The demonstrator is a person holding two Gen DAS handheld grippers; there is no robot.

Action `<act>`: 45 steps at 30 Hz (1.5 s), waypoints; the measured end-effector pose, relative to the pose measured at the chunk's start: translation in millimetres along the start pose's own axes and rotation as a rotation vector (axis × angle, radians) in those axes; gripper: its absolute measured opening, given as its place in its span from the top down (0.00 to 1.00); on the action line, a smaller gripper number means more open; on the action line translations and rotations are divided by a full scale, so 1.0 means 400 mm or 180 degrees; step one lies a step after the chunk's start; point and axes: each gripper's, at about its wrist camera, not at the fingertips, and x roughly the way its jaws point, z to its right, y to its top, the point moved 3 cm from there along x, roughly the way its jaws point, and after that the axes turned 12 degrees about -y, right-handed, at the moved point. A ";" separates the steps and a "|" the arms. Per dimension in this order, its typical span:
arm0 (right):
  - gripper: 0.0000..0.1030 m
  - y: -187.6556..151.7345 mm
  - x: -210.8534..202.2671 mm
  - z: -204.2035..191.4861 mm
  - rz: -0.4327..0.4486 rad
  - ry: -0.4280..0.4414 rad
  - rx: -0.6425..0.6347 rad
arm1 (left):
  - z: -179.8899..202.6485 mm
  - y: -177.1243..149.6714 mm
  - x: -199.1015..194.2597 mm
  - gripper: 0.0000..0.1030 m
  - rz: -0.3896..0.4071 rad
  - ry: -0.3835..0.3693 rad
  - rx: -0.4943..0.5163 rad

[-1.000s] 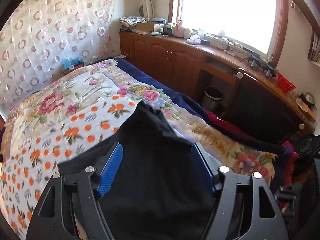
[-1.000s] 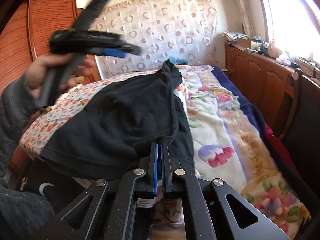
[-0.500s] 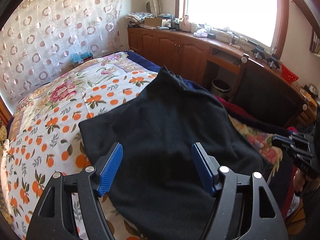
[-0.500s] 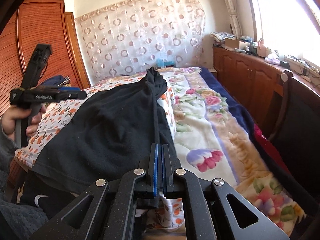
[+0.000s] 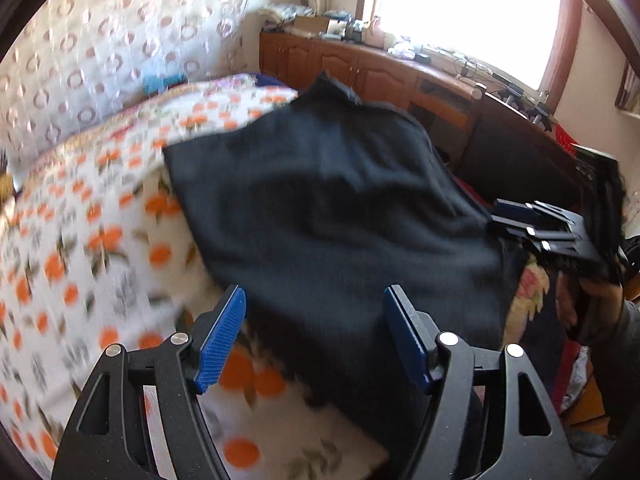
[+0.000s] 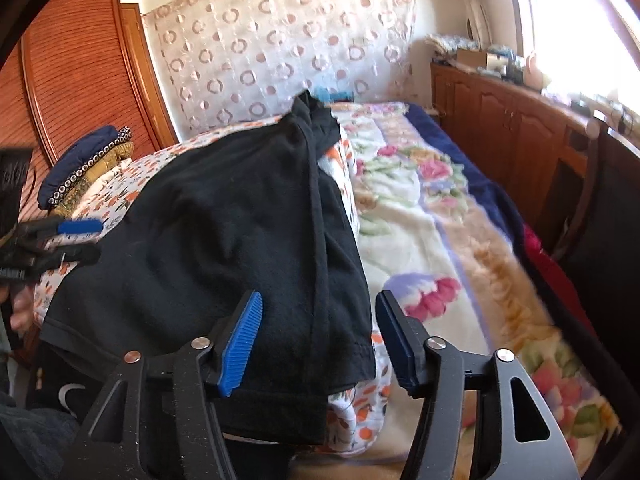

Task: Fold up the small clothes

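A black garment lies spread on the bed, over the white sheet with orange dots. In the right wrist view the garment shows a fold line down its middle, and its hem hangs over the bed's near edge. My left gripper is open and empty, just above the garment's near edge. My right gripper is open and empty, with its jaws either side of the garment's near corner. Each gripper also shows in the other's view, the right one and the left one.
A floral blanket covers the bed's right side. Wooden cabinets run under the window. A pile of folded cloth lies at the far left by a wooden wardrobe. A curtain hangs behind the bed.
My right gripper was shut on the garment's edge and has opened, letting the garment go. My left gripper, still open, has swung left and back toward the garment's near edge.
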 end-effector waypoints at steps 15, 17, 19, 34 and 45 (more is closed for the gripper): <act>0.34 -0.005 0.045 0.056 -0.0435 0.0679 0.0481 | 0.070 -0.132 -0.015 0.30 -0.0056 -0.0223 -0.0203; 0.31 -0.001 0.057 0.058 -0.0453 0.0731 0.0483 | 0.082 -0.133 -0.011 0.30 -0.0054 -0.0234 -0.0175; 0.30 0.004 0.072 0.059 -0.0473 0.0777 0.0513 | 0.091 -0.133 -0.007 0.30 -0.0077 -0.0257 -0.0131; 0.54 0.007 0.030 0.036 -0.0530 0.0632 0.0276 | 0.089 -0.129 -0.008 0.38 -0.0139 -0.0392 -0.0186; 0.92 0.028 -0.038 -0.014 -0.0288 0.0359 -0.0109 | 0.097 -0.123 -0.019 0.70 -0.0096 -0.0260 -0.0091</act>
